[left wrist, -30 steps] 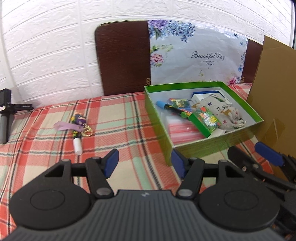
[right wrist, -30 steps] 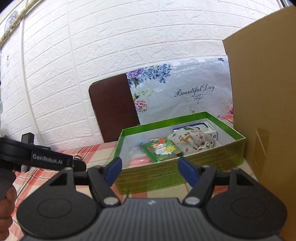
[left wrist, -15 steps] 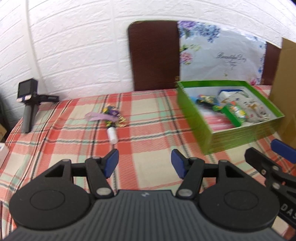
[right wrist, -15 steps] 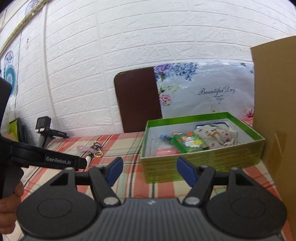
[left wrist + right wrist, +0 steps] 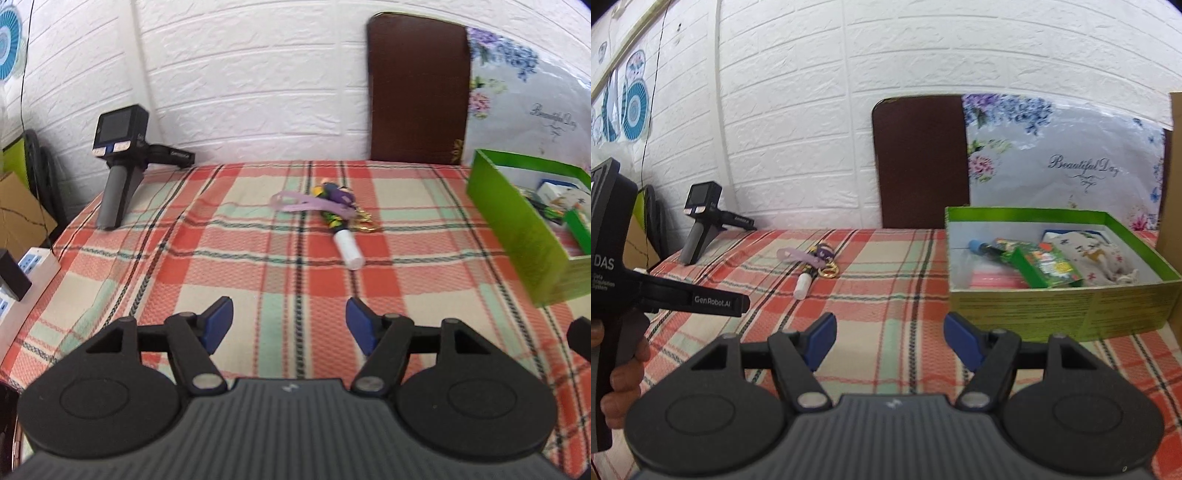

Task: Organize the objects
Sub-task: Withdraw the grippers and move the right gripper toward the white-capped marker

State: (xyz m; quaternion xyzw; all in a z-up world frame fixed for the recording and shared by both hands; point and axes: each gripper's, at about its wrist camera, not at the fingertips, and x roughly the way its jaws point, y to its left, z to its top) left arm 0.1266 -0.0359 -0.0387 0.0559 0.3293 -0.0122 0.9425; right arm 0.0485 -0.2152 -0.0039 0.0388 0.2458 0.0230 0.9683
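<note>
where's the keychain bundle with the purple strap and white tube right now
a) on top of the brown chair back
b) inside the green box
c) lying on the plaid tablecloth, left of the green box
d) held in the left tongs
c: the keychain bundle lies on the plaid tablecloth, apart from the green box to its right, while the left tongs and right tongs are both open and empty.

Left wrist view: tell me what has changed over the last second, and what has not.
The left gripper has swung left, away from the green box, which slid to the view's right edge; it now faces the keychain bundle lying out on the plaid cloth. The right gripper turned left too. Nothing was gripped or released: both are open and empty, bundle and box contents unmoved.
</note>
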